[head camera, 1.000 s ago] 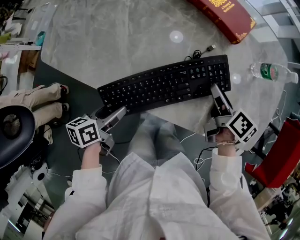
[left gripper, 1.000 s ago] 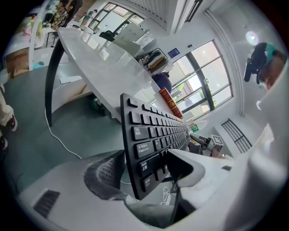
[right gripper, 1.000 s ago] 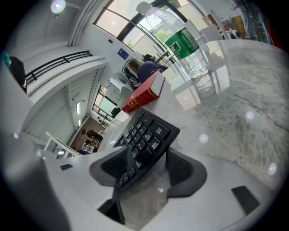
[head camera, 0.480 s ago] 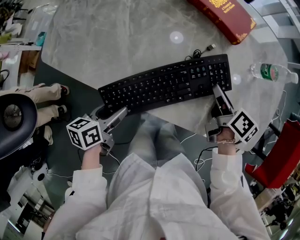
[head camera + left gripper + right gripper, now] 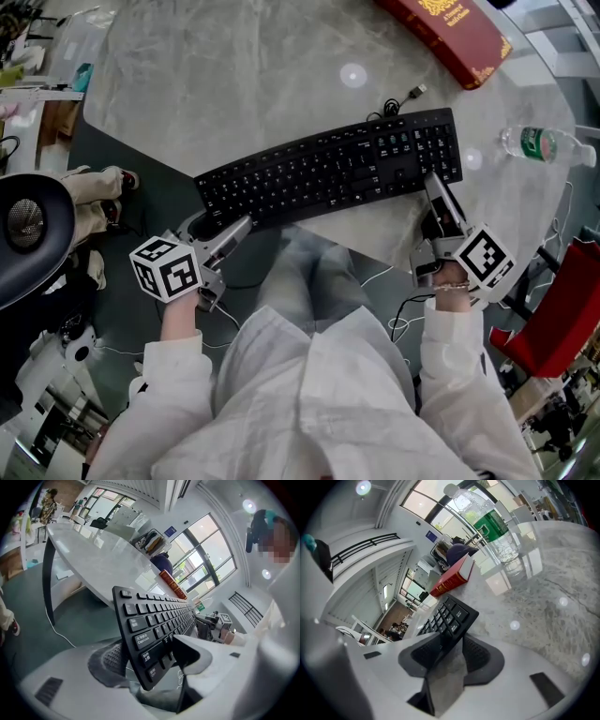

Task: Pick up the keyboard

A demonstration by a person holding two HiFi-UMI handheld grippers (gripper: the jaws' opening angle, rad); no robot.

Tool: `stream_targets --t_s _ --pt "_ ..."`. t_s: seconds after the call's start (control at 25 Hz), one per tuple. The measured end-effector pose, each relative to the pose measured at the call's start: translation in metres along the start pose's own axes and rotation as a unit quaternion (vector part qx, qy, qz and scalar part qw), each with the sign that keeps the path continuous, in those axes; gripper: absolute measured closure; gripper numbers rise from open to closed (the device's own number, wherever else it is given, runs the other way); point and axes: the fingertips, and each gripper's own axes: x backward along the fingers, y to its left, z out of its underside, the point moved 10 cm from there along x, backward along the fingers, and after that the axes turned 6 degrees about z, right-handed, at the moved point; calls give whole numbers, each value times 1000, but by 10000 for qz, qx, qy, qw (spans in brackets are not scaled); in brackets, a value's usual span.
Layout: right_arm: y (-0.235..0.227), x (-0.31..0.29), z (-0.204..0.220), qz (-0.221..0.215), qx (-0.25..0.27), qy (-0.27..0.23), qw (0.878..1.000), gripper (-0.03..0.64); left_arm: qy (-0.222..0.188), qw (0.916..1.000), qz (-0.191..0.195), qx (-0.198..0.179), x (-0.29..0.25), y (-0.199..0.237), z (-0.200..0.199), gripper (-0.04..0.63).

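Note:
A black keyboard (image 5: 328, 169) lies aslant at the near edge of the marble table (image 5: 234, 84), its front edge hanging over the rim. My left gripper (image 5: 217, 230) grips its left near corner. In the left gripper view the keyboard (image 5: 154, 625) is pinched between the two pads. My right gripper (image 5: 437, 192) is at the right near corner. Its jaws have just been closing. In the right gripper view that corner of the keyboard (image 5: 450, 613) sits between the pads, and both touch it.
A red book (image 5: 450, 33) lies at the table's far right and a water bottle (image 5: 539, 145) lies on its side right of the keyboard. The keyboard's cable (image 5: 398, 105) is coiled behind it. A red chair (image 5: 562, 319) stands at the right, a dark round seat (image 5: 28, 244) at the left.
The keyboard and both grippers keep almost the same places. The dark round seat at the left edge has shifted upward in the picture.

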Motion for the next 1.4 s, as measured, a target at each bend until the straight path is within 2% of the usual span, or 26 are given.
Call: stream_targets --t_s 0.6,0.92,1.24,1.4 --pt "10 14 -2 -132 66 -208 9997 451 -273 9987 89 -432 16 -16 -12 310" --pt "-12 4 16 -222 186 -426 9987 451 -522 9964 261 -618 -3 7 6 310" --pt "0 15 14 -429 388 -816 9950 451 -821 9914 400 -934 4 2 7 310" --pt "-3 14 26 -458 561 -983 9925 453 -945 9882 483 -1104 -3 19 20 310"
